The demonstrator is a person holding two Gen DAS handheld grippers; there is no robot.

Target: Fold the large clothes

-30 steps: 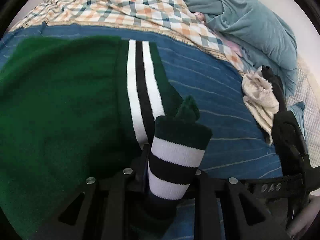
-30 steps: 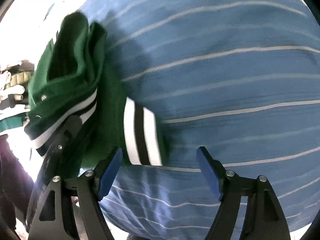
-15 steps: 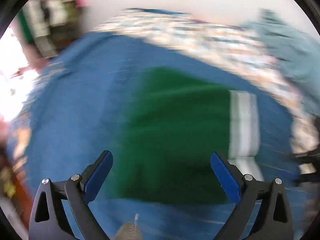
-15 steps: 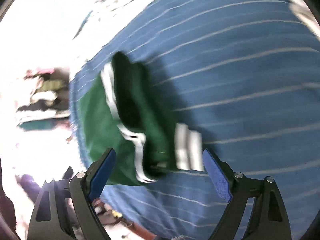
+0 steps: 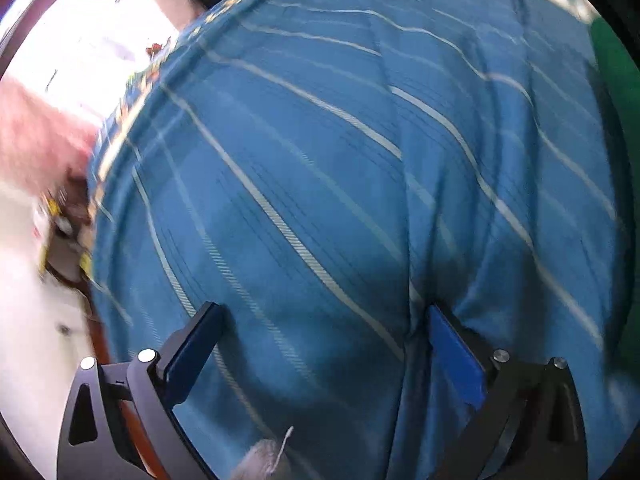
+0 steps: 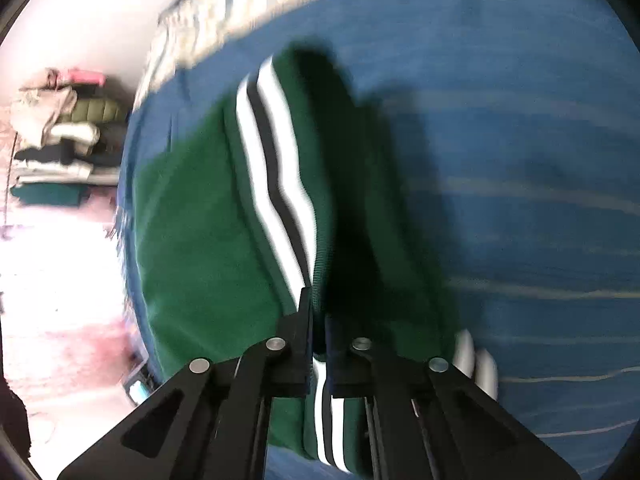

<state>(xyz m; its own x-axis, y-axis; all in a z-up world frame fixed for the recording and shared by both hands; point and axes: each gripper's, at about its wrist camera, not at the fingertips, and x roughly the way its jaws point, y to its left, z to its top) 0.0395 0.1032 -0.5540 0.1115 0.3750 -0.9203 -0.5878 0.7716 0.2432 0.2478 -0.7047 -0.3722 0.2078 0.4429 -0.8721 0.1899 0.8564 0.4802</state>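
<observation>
While the left gripper [image 5: 320, 344] was held wide open over the blue striped sheet [image 5: 320, 160], the green sweater [image 6: 208, 220] was pinched by the closed right gripper [image 6: 318, 320], and no writing could be read.

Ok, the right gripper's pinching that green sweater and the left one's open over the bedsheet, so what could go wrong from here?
1. The right gripper pinches only a narrow fold of the green sweater beside its white stripes; a pull could slip it free.
2. The left gripper, jaws open, sits against the blue striped sheet; closing now would likely grab bedding, not clothing.
3. The right view is blurred, so the fold may land crooked.
</observation>
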